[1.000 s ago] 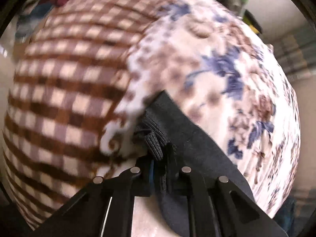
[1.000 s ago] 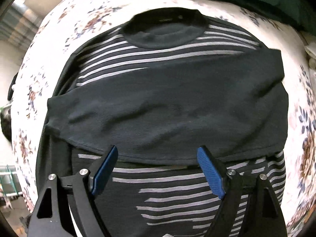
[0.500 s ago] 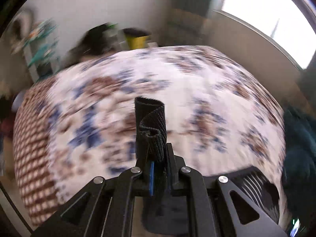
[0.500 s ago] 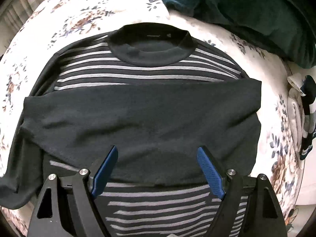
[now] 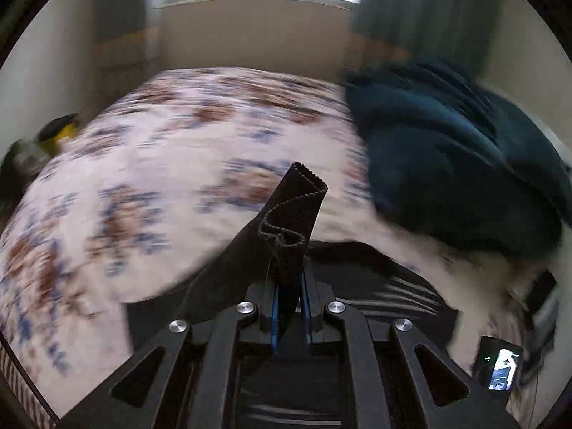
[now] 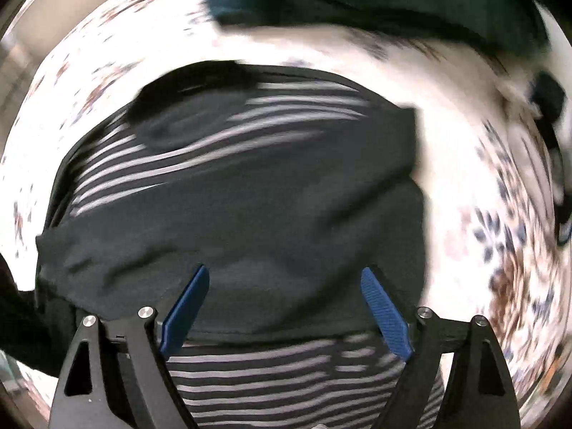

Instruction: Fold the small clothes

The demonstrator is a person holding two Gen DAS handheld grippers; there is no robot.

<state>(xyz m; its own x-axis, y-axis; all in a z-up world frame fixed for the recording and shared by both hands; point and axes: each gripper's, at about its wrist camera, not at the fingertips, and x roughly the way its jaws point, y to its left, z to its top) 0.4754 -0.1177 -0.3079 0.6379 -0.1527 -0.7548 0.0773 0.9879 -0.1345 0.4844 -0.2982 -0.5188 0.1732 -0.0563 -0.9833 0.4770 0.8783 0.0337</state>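
Note:
A black sweater with grey stripes point(image 6: 250, 196) lies flat on the floral bedspread point(image 5: 161, 164), one plain black sleeve folded across its chest. My left gripper point(image 5: 289, 286) is shut on the ribbed cuff point(image 5: 296, 211) of the other sleeve. It holds the cuff up above the bed, and the sleeve trails back down to the left. My right gripper point(image 6: 286, 286) hovers over the folded sleeve, pointing down. Its jaws are opening wide and nothing is gripped between its blue pads point(image 6: 186, 304).
A dark teal blanket point(image 5: 447, 164) is heaped on the far right of the bed, past the sweater's collar. A small device with a lit screen point(image 5: 500, 368) lies at the bed's right edge. A wall and a window rise behind the bed.
My left gripper rolled upright and swung from the checked cloth side across the bed, lifting the sleeve cuff. My right gripper slid sideways over the sweater and its jaws widened slightly.

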